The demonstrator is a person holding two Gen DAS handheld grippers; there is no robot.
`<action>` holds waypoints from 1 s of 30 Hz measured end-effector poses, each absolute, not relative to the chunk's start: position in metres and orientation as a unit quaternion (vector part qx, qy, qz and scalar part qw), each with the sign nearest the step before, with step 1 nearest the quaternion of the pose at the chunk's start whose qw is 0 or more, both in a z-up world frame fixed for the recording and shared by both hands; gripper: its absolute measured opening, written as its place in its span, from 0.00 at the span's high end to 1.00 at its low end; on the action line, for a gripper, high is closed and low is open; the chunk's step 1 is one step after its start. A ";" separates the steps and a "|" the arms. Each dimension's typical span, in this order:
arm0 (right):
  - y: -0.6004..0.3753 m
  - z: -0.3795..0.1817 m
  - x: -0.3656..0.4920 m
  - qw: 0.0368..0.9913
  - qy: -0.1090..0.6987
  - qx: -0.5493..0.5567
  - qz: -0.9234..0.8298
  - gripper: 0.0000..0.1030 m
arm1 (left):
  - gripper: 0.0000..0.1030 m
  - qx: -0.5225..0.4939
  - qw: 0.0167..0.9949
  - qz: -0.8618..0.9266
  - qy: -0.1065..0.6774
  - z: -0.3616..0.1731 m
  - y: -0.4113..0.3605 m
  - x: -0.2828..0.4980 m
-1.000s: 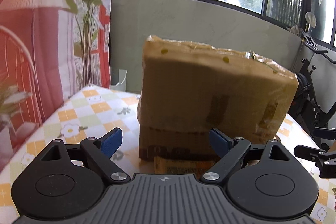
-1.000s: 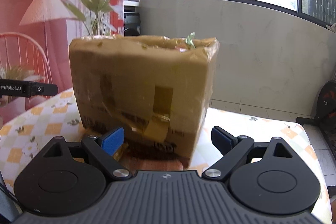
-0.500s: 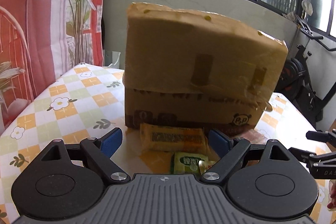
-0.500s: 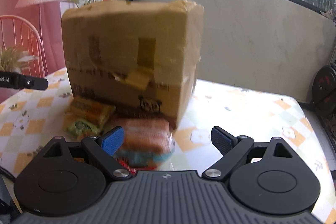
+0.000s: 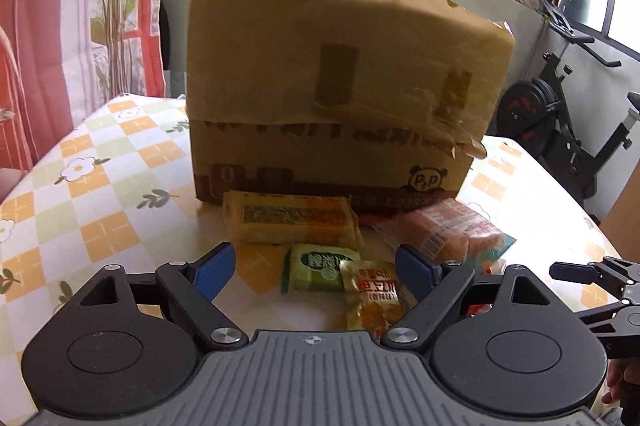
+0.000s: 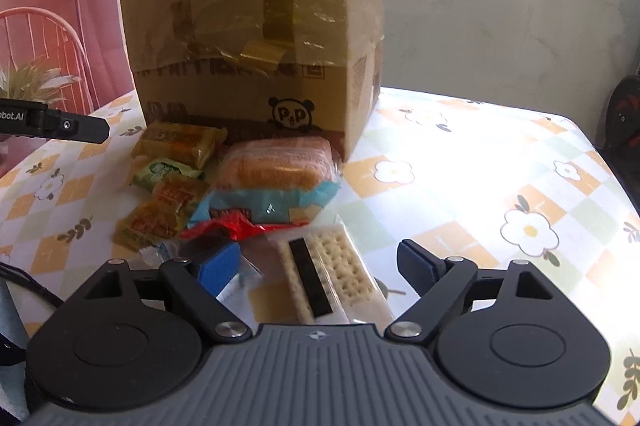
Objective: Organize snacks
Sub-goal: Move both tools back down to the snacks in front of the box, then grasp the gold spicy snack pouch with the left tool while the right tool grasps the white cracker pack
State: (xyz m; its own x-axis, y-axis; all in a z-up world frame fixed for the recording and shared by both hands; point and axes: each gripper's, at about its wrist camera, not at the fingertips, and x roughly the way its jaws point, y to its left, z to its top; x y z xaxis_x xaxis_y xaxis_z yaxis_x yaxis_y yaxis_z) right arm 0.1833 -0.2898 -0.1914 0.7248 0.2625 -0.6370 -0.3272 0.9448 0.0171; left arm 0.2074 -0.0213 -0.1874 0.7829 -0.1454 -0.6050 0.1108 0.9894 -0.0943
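The cardboard box [image 5: 340, 82] is standing mid-table toward the far edge, and every snack is still lying loose before it: orange packet [image 5: 290, 218], bread pack [image 6: 276, 166], crackers [image 6: 336, 274]. Nothing looks sorted. Left gripper [image 5: 316, 268] and right gripper [image 6: 320, 264] are closing, gripping nothing.

cardboard box [image 6: 256, 38] blocks ahead, tablecloth [image 6: 480, 186] free rightward

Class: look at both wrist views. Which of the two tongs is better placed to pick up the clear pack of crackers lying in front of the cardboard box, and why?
Probably the right tongs. The cracker pack lies straight between their closing jaws, not yet pinched. The left tongs, also closing, frame the small green packet instead, and no crackers show in that view.
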 end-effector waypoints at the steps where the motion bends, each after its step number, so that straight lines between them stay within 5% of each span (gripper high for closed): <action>1: -0.291 -0.192 0.183 0.927 0.337 -0.049 0.157 0.20 | 0.16 -0.027 0.943 -0.069 0.325 -0.189 -0.022 0.208; 5: -0.294 -0.199 0.190 0.918 0.359 -0.052 0.161 0.39 | 0.26 -0.031 0.936 -0.076 0.343 -0.198 -0.024 0.209; 9: -0.294 -0.204 0.200 0.909 0.375 -0.053 0.175 0.46 | 0.30 -0.034 0.928 -0.087 0.360 -0.206 -0.026 0.211; 14: -0.299 -0.208 0.201 0.915 0.362 -0.029 0.176 0.47 | 0.37 -0.036 0.924 -0.111 0.365 -0.210 -0.031 0.212; 30: -0.294 -0.212 0.193 0.925 0.338 -0.048 0.165 0.48 | 0.37 -0.014 0.903 -0.108 0.416 -0.245 -0.063 0.244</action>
